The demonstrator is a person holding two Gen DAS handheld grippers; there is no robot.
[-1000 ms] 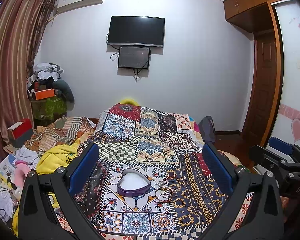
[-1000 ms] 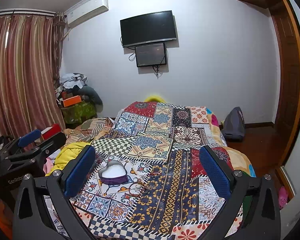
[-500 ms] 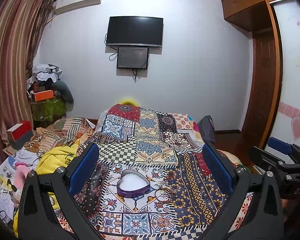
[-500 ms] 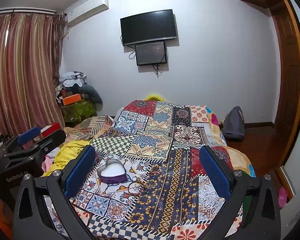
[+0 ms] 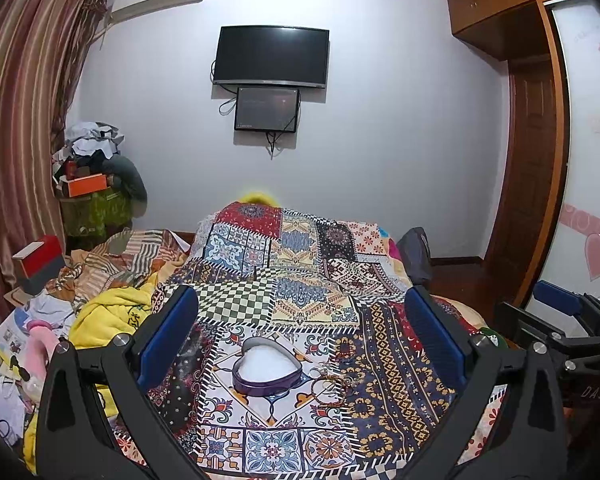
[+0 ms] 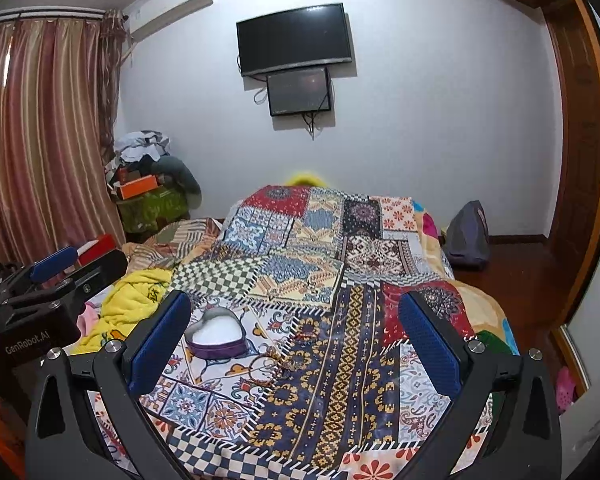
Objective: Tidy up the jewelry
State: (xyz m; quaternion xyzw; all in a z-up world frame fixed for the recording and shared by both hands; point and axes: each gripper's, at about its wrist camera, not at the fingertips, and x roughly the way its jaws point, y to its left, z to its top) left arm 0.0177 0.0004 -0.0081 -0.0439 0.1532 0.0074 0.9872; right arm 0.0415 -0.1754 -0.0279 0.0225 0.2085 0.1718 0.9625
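Observation:
A purple heart-shaped box (image 5: 266, 367) with a white lining lies open on the patchwork bedspread (image 5: 300, 280); it also shows in the right wrist view (image 6: 216, 334). Thin gold bangles and chain (image 5: 332, 385) lie just right of the box, and show in the right wrist view (image 6: 266, 364) too. My left gripper (image 5: 300, 332) is open and empty, held above the bed in front of the box. My right gripper (image 6: 296, 336) is open and empty, to the right of the box and above the jewelry.
A yellow blanket (image 5: 108, 316) and loose clothes lie on the bed's left side. A red-and-grey box (image 5: 38, 260) and a cluttered stand (image 5: 92, 200) are at the left. A dark bag (image 6: 466, 236) sits on the floor at the right, near a wooden door (image 5: 532, 184).
Both grippers have shifted slightly; the heart box sits a little further left in the right wrist view. Both stay open and empty.

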